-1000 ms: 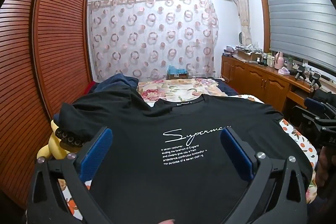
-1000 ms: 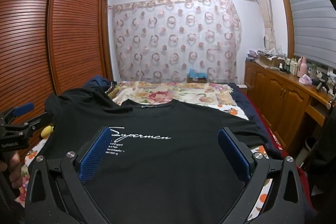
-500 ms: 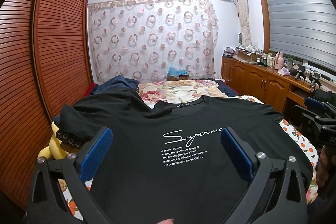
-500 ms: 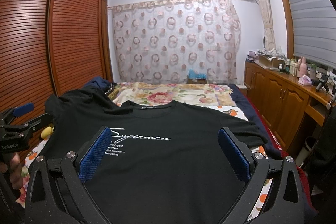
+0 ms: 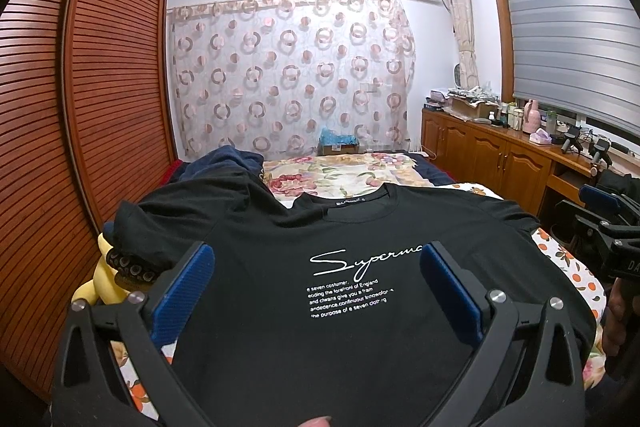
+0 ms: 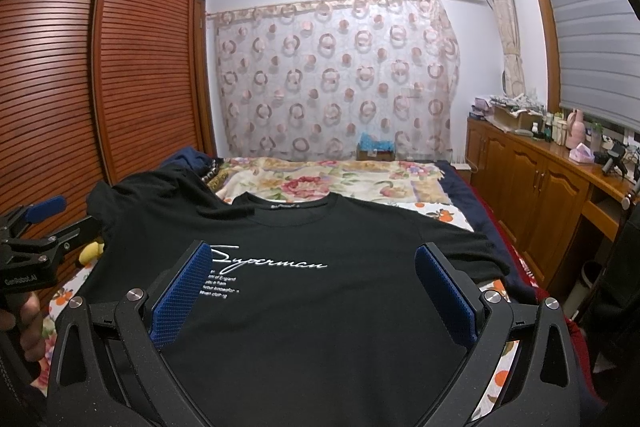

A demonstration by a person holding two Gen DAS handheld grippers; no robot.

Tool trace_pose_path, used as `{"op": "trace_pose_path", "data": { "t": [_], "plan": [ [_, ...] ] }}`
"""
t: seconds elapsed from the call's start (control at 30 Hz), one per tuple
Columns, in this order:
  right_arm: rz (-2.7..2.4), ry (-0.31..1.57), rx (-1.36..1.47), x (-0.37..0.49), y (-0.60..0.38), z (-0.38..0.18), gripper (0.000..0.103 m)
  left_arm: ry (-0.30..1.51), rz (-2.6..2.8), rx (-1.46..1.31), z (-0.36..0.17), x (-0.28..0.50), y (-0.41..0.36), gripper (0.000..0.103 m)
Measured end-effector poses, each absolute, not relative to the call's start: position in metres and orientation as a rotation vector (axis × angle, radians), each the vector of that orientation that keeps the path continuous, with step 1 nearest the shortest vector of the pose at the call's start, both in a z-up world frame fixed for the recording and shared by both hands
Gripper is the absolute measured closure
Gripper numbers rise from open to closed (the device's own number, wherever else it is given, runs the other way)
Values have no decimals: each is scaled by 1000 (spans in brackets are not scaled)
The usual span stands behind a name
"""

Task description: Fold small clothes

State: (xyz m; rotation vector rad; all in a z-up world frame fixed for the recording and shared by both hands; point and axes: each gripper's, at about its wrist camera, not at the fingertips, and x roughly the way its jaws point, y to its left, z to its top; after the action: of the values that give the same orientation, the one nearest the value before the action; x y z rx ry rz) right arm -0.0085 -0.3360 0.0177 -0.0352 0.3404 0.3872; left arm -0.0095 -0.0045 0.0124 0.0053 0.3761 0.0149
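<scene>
T-shirt [image 5: 360,327] — black, spread flat, white script print

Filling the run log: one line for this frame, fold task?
phase: pre-grasp | left hand-held gripper: open, empty | right hand-held gripper: open, empty | black T-shirt: flat on bed, print up, unfolded

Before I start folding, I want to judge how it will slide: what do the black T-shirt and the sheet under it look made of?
Black T-shirt: matte knit, likely cotton jersey; it drapes softly, with a ribbed collar and white printed lettering. Floral sheet: thin printed woven fabric, probably cotton or polyester; it lies flat without sheen.
</scene>
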Motion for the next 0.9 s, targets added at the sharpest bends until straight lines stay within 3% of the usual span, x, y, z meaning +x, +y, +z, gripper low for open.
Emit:
{"op": "trace_pose_path", "data": {
  "t": [0.9],
  "plan": [
    [388,336,-32,-7,-339,15,0,372,15,9,13,-10,-5,0]
  ]
}}
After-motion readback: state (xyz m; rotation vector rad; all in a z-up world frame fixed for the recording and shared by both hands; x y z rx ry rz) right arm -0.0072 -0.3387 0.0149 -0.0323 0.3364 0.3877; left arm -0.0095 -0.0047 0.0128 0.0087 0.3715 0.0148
